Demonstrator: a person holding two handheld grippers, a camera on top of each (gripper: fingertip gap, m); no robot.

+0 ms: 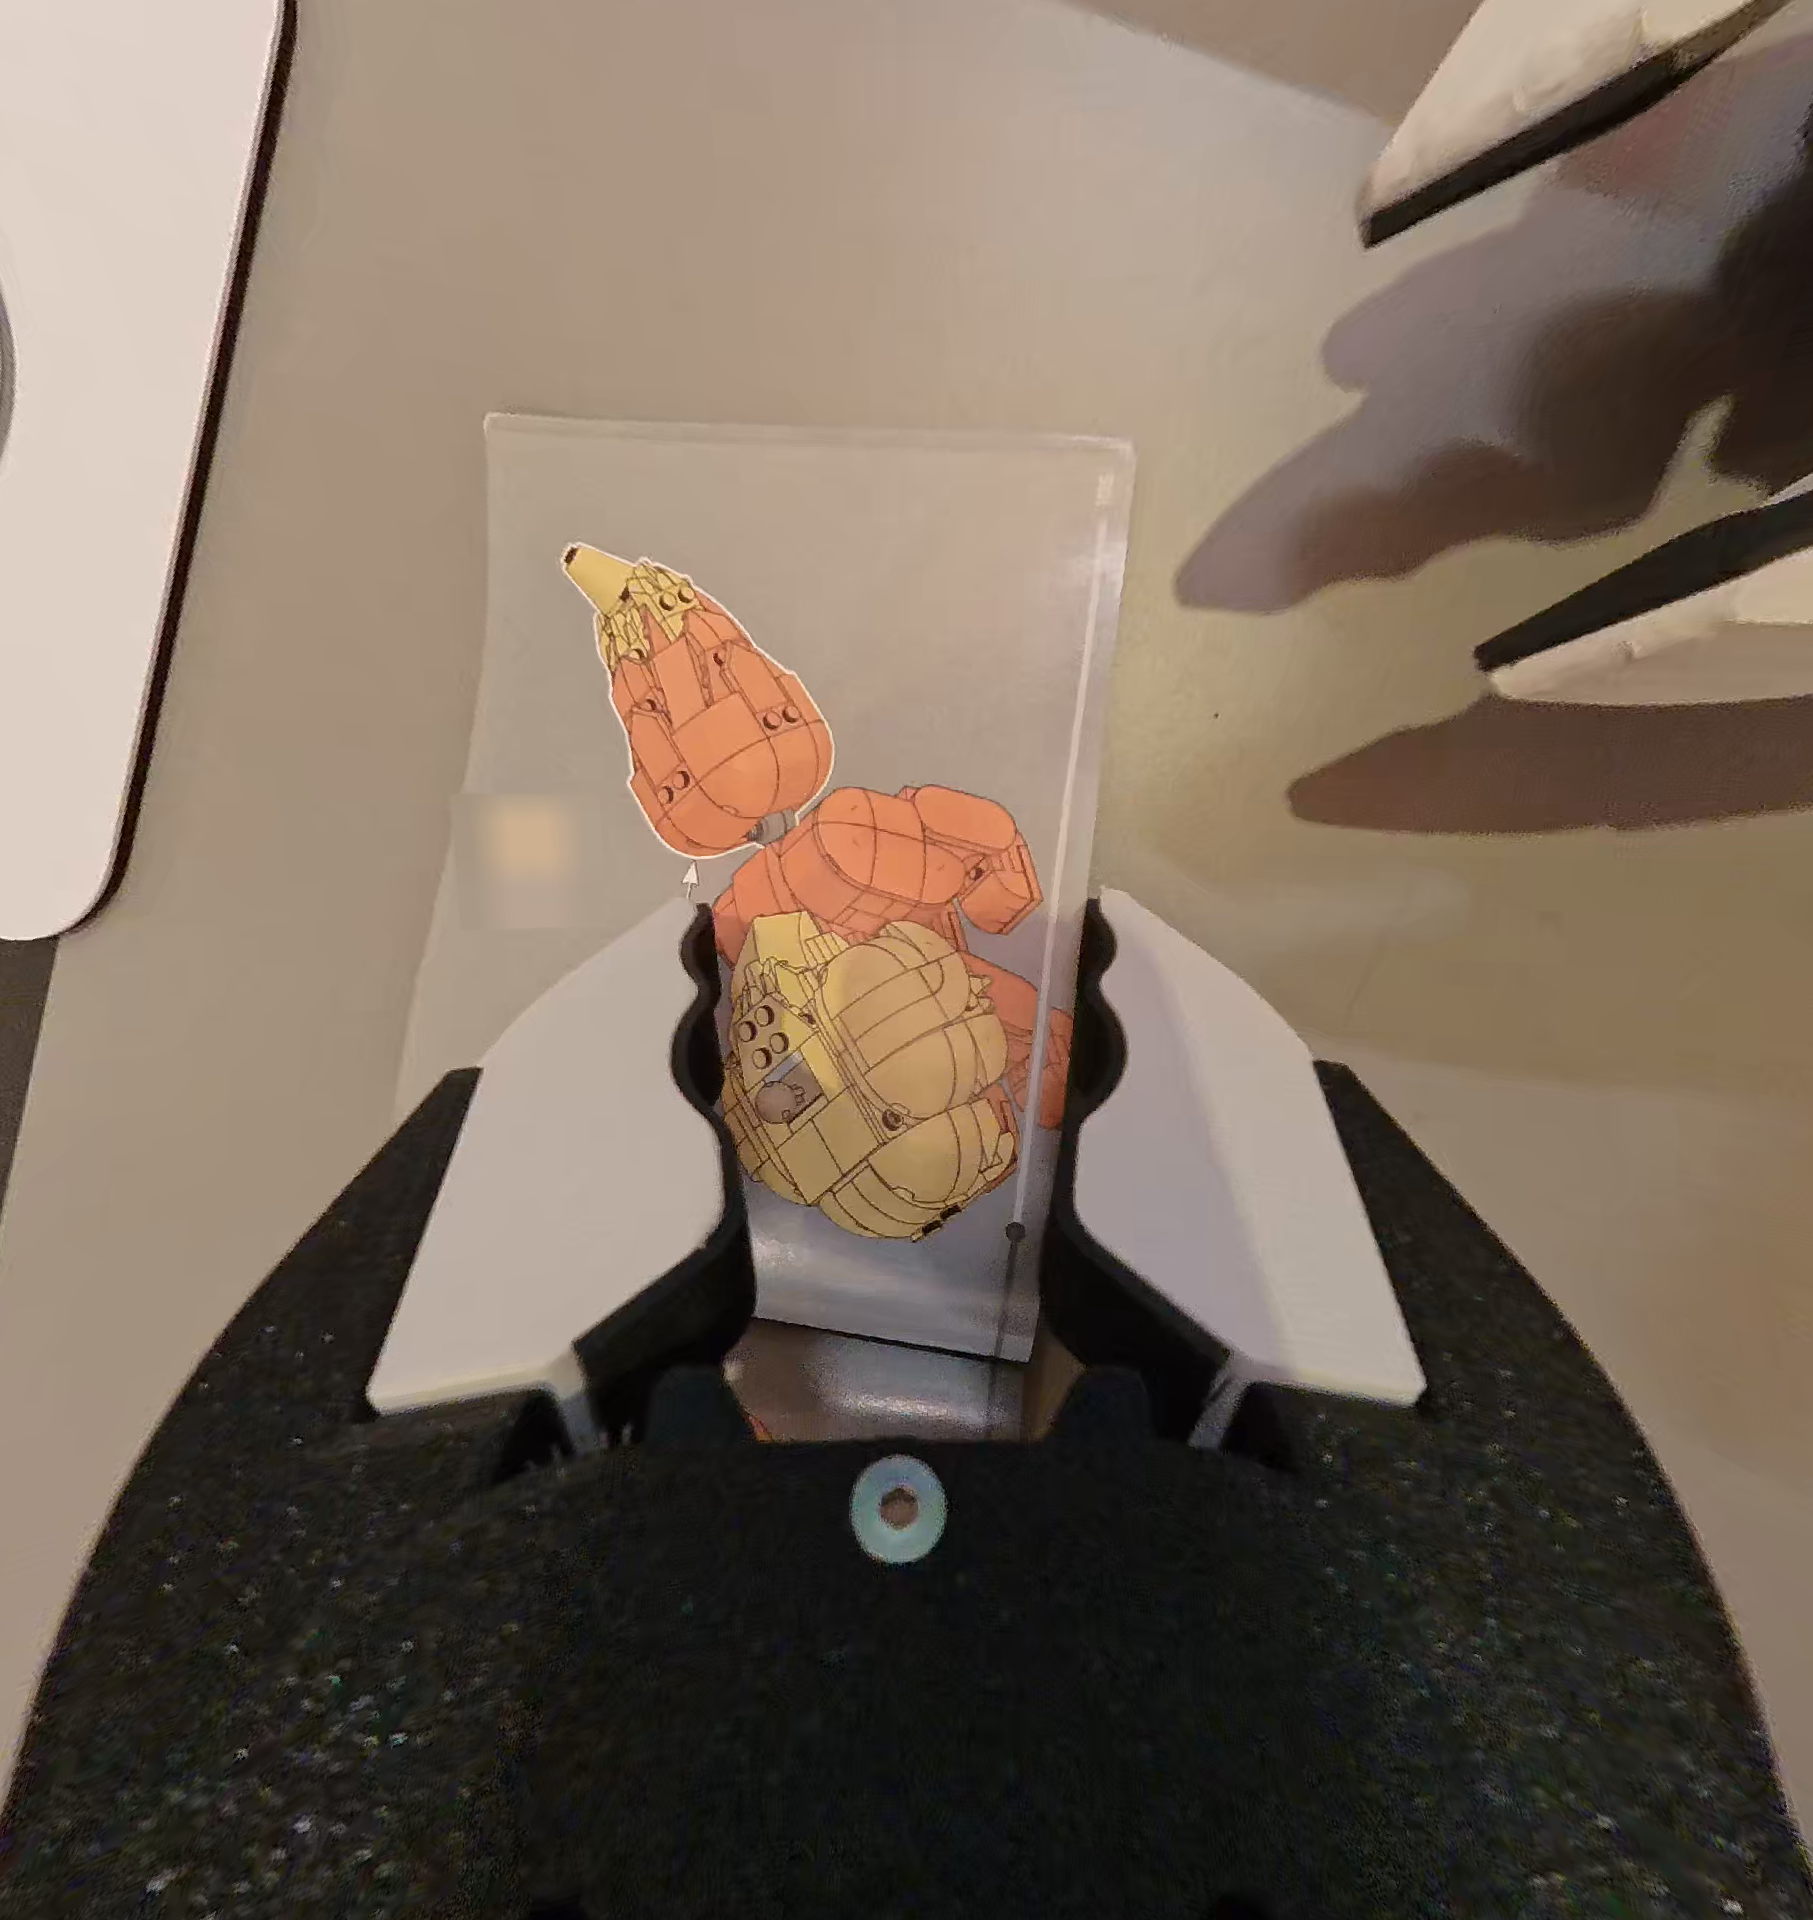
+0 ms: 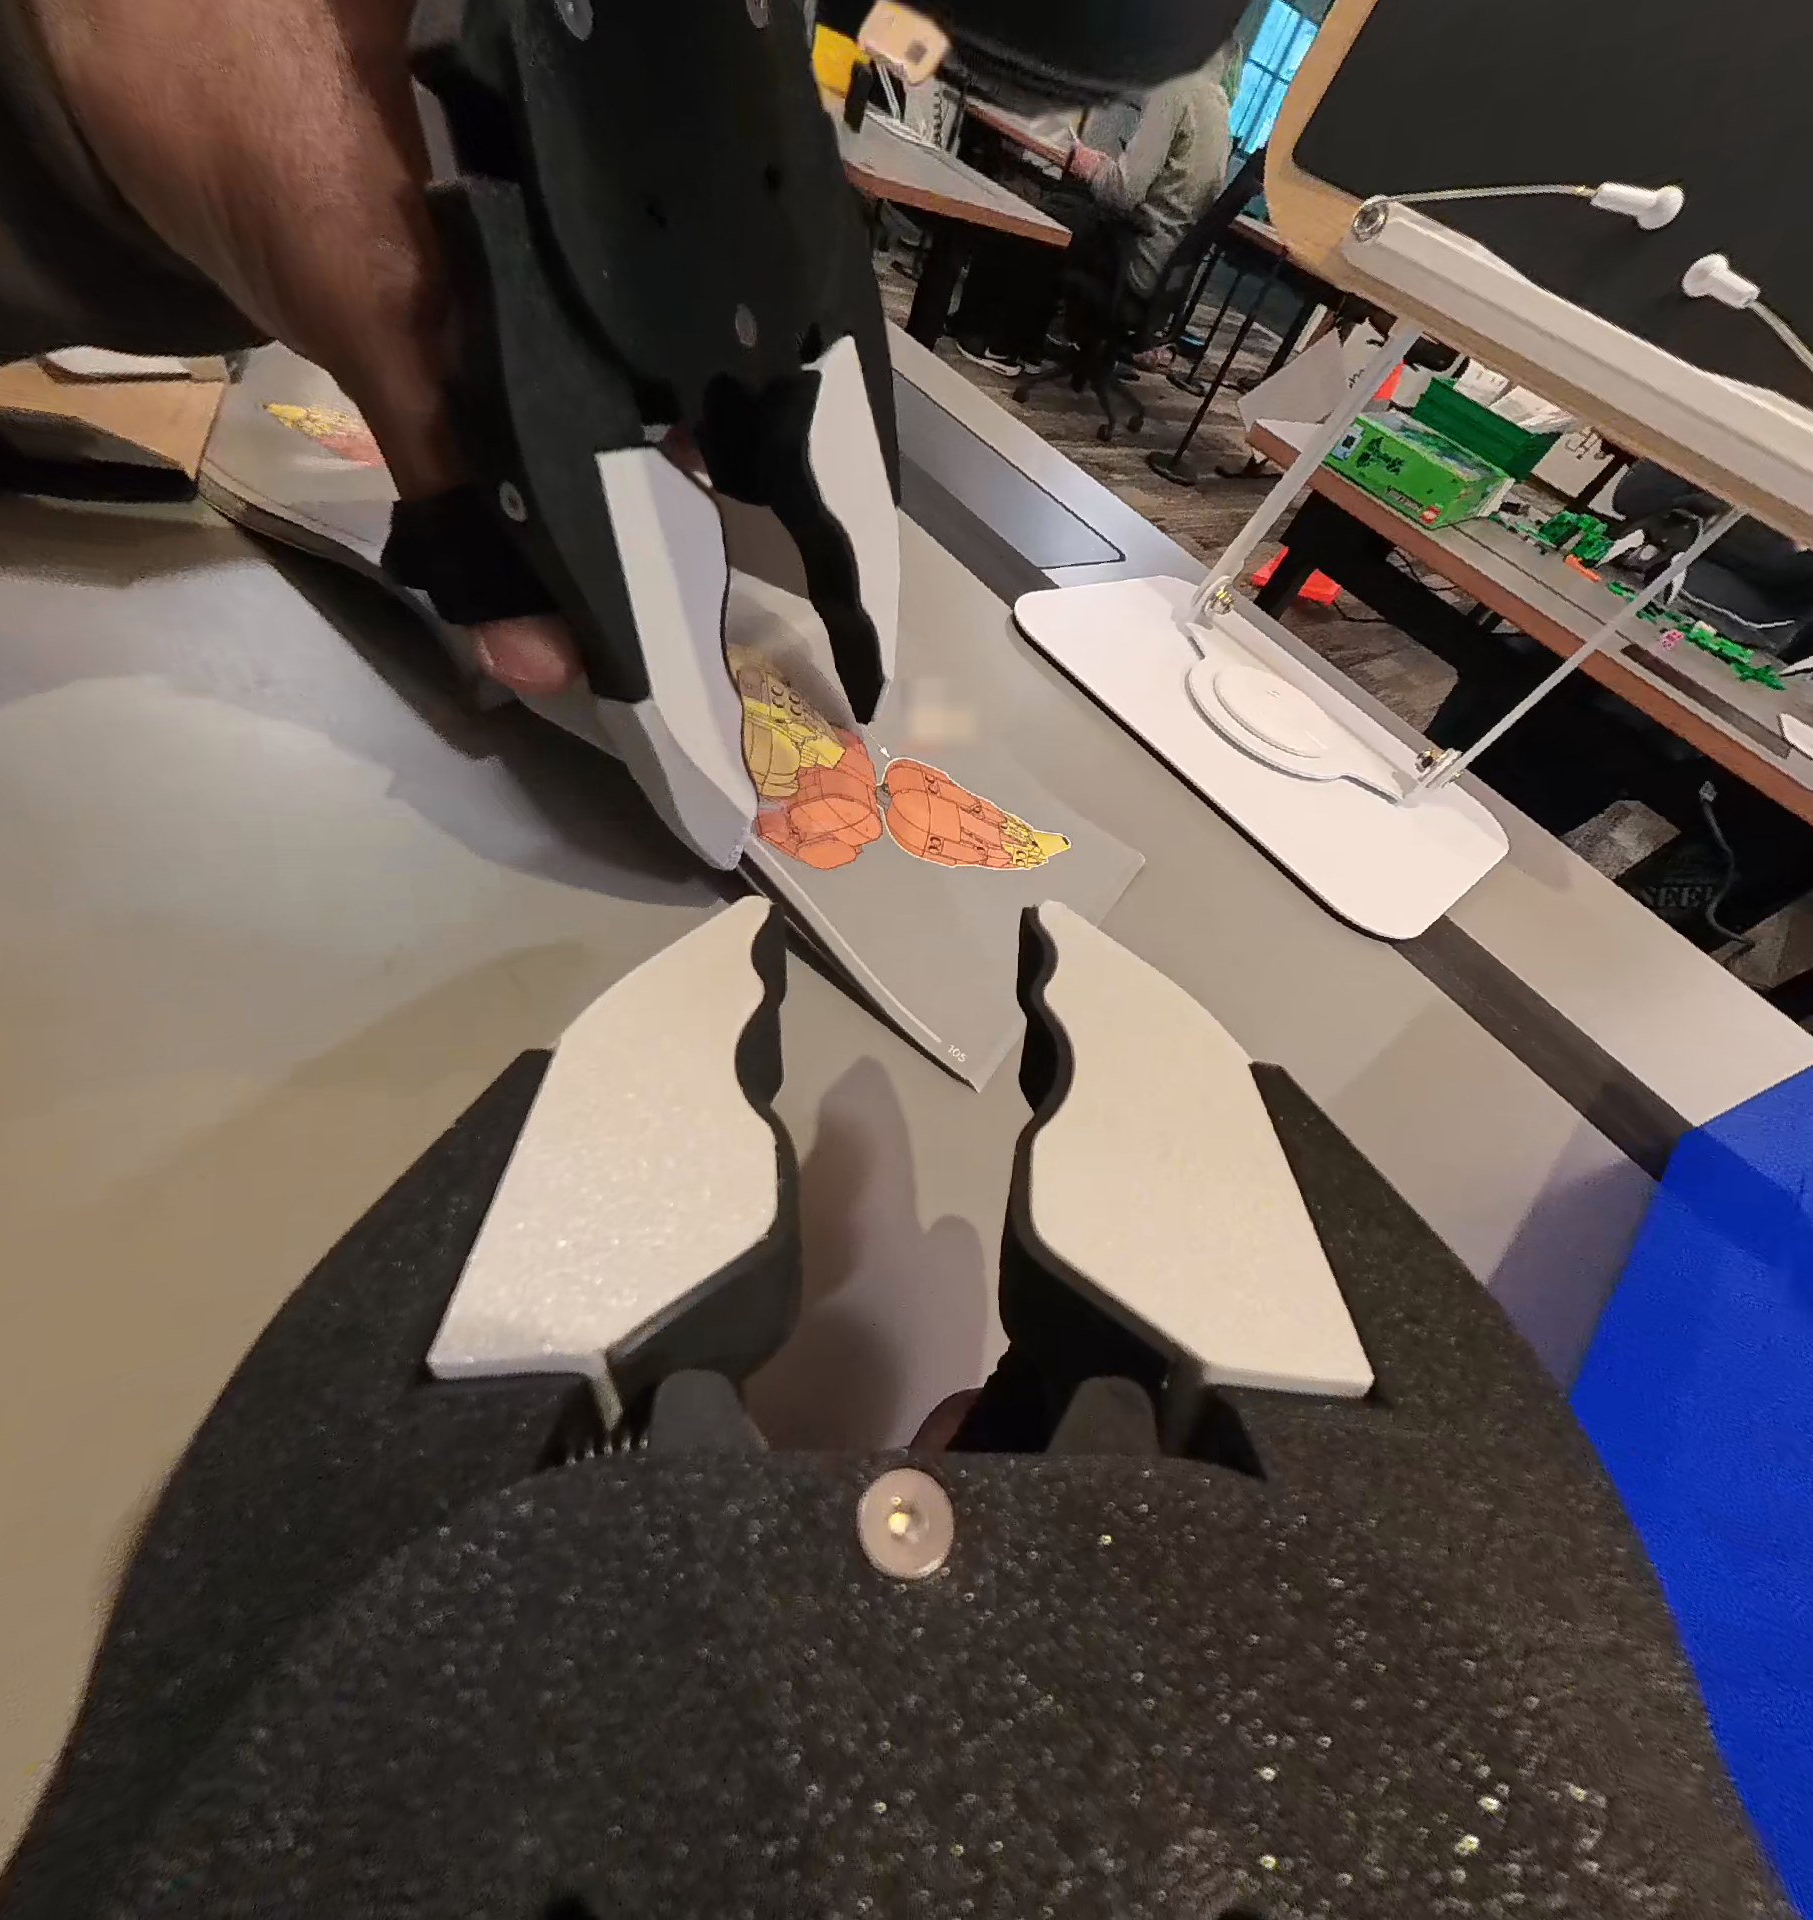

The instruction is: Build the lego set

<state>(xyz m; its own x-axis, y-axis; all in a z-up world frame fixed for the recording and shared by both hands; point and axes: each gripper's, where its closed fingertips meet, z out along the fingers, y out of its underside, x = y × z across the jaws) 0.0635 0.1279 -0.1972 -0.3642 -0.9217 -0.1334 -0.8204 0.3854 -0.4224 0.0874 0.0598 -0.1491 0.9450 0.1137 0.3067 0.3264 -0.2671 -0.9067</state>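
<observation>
Both of my grippers hang over one glossy instruction booklet (image 1: 798, 665) lying flat on the smooth grey table (image 2: 258, 935). My left gripper (image 1: 897, 935) has its wavy black-edged white fingers parted, straddling the printed orange-and-yellow model without pinching it. Only the right view shows my hand (image 2: 289, 260), the white stand base (image 2: 1266, 727) at far right, and my right gripper (image 2: 897, 935), open and empty near the page corner.

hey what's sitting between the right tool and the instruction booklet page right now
Nothing: only bare grey table separates the open right tool from the instruction booklet page, whose near corner reaches between its fingertips. The right wrist view shows it.
</observation>
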